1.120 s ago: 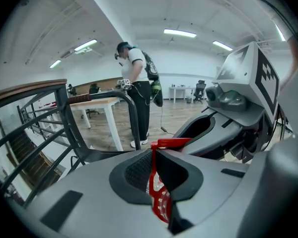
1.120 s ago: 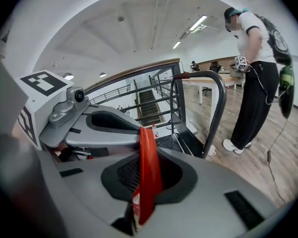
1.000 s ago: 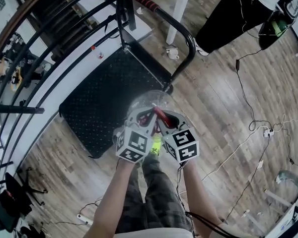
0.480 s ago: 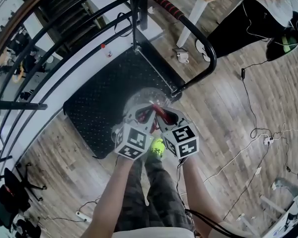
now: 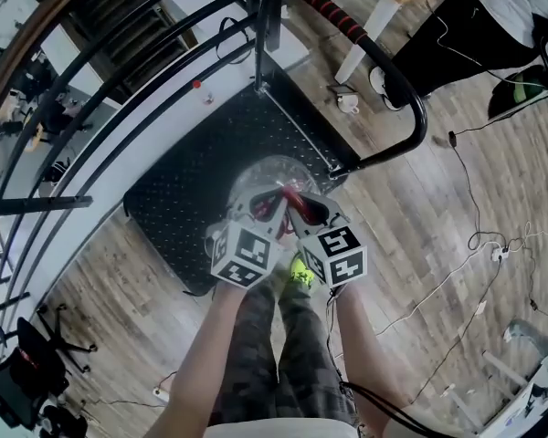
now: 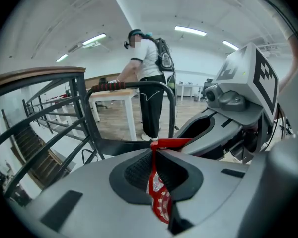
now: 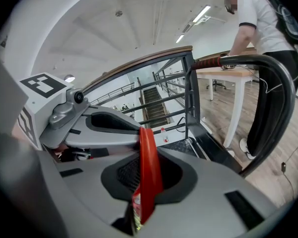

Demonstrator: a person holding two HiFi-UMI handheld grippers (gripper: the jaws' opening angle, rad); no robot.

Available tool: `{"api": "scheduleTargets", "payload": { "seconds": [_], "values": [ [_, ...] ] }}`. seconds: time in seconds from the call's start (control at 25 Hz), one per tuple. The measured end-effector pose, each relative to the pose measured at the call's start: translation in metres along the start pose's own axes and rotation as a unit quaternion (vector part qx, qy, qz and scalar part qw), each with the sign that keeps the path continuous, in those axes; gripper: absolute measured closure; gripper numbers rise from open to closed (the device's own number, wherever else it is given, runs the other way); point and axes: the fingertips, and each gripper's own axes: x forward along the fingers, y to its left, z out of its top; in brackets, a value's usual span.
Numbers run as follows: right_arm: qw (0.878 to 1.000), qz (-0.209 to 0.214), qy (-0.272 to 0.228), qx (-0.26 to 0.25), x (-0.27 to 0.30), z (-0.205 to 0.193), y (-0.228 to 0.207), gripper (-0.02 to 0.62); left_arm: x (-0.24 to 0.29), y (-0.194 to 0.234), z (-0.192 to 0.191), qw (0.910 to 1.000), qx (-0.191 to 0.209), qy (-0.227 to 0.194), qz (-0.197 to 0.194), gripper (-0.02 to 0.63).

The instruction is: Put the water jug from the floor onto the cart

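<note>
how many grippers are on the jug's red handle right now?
2. The left gripper is shut on the red handle from the person's left, the right gripper from the right, side by side above the water jug.

- Bench (image 5: 366, 36), wooden top on white legs.
- Person in black trousers (image 5: 452, 35) just right of the bench.
- Black railing (image 5: 36, 204) left of the bench.
- Cables (image 5: 476, 237) on the wood floor (image 5: 411, 217) below the bench.
</note>
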Motion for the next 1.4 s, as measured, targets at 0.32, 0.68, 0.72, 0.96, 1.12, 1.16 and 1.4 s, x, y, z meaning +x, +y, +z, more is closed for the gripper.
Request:
{"api": "scheduleTargets", "payload": {
  "seconds": [0.32, 0.68, 0.72, 0.96, 1.12, 1.16, 1.4],
  "values": [
    [1.0, 0.001, 0.01, 0.009, 0.047, 0.014, -0.003, 0.549, 0.013, 0.045, -0.016, 0.9999, -0.009, 0.008, -0.006, 0.578],
    [1.0, 0.0, 0.003, -0.003, 0.076, 0.035, -0.016, 0.551, 0.029, 0.08, -0.013, 0.9998, -0.017, 0.001, -0.002, 0.579],
    [1.0, -0.002, 0.003, -0.005, 0.076, 0.036, -0.019, 0.549, 0.031, 0.081, -0.012, 0.9999, -0.017, 0.0, -0.003, 0.578],
    [1.0, -0.011, -0.007, -0.012, 0.075, 0.038, -0.037, 0.549, 0.046, 0.079, -0.003, 0.9997, -0.016, -0.015, -0.013, 0.578],
    [1.0, -0.014, -0.014, -0.006, 0.073, 0.034, -0.047, 0.549, 0.054, 0.073, -0.001, 0.9998, -0.01, -0.013, -0.015, 0.578],
    [1.0, -0.013, -0.016, -0.003, 0.073, 0.034, -0.049, 0.549, 0.054, 0.072, 0.0, 0.9997, -0.009, -0.014, -0.016, 0.578],
    [0.999, -0.022, -0.034, 0.014, 0.069, 0.04, -0.068, 0.549, 0.054, 0.067, 0.011, 0.999, -0.019, -0.04, -0.008, 0.577]
  ]
}}
